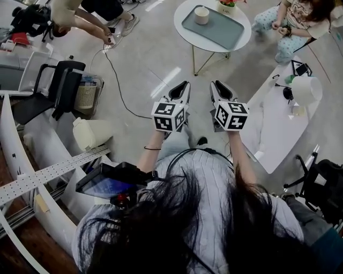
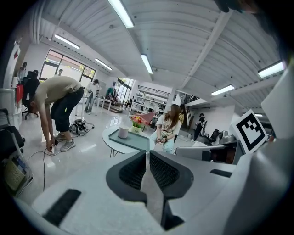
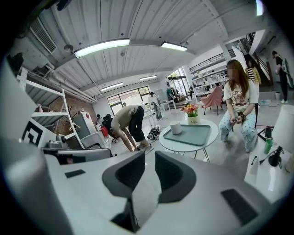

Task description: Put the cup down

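Engineer: where's the small white cylindrical cup relative to the tongs?

Operator: It's upright on the grey-green rectangular tray on the round white table, straight ahead and well apart from both. Left gripper is pinched together and empty. Right gripper shows a narrow gap, nothing in it. Neither is clearly nearer.

Engineer: any readable text?

Operator: none. Flowerpot print is too small, and the marker cubes carry patterns only.

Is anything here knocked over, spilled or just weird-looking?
Nothing looks spilled or broken. The cup stands upright on the tray on the round table. The only untidy thing is a black cable trailing loose across the floor.
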Action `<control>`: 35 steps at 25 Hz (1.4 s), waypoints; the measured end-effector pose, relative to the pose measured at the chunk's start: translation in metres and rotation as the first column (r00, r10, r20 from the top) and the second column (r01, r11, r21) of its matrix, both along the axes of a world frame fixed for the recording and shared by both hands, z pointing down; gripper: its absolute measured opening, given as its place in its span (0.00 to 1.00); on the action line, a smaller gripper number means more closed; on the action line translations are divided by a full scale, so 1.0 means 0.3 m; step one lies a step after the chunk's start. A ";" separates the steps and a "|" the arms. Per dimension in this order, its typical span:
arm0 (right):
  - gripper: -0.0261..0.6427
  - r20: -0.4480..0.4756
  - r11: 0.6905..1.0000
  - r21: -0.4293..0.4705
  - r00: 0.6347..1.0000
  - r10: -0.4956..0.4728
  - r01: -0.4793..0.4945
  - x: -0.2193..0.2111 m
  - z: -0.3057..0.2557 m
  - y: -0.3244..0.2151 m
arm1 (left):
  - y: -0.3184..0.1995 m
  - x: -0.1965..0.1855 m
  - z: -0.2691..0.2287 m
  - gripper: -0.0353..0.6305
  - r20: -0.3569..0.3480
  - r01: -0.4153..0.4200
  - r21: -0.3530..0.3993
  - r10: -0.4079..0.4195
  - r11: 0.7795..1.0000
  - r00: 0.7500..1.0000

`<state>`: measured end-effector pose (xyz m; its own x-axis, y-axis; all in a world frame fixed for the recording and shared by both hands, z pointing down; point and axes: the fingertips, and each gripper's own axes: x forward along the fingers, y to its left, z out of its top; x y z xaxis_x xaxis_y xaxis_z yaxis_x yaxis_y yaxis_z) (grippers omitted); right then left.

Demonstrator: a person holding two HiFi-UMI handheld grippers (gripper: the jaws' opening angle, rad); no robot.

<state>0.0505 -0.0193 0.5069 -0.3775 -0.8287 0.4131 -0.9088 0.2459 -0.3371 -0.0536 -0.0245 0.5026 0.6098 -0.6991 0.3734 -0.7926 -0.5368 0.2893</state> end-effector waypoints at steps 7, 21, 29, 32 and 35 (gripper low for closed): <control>0.16 0.011 0.999 0.010 0.999 -0.036 0.036 0.009 -0.013 0.152 | 0.159 0.022 -0.028 0.11 -0.001 0.026 0.014 -0.026 1.000 1.000; 0.15 0.015 0.992 0.044 0.993 -0.121 0.120 -0.019 -0.034 0.400 | 0.405 0.024 -0.014 0.11 0.003 0.072 0.020 -0.072 0.997 0.997; 0.14 0.004 0.985 0.061 0.987 -0.162 0.161 -0.053 -0.047 0.501 | 0.473 0.015 -0.022 0.11 -0.011 0.087 0.027 -0.087 0.996 0.996; 0.14 0.000 0.982 0.067 0.985 -0.174 0.174 -0.055 -0.049 0.518 | 0.487 0.020 -0.024 0.11 -0.012 0.089 0.032 -0.089 0.996 0.996; 0.14 -0.003 0.981 0.072 0.984 -0.181 0.180 -0.055 -0.048 0.525 | 0.497 0.021 -0.020 0.11 -0.014 0.093 0.033 -0.092 0.995 0.996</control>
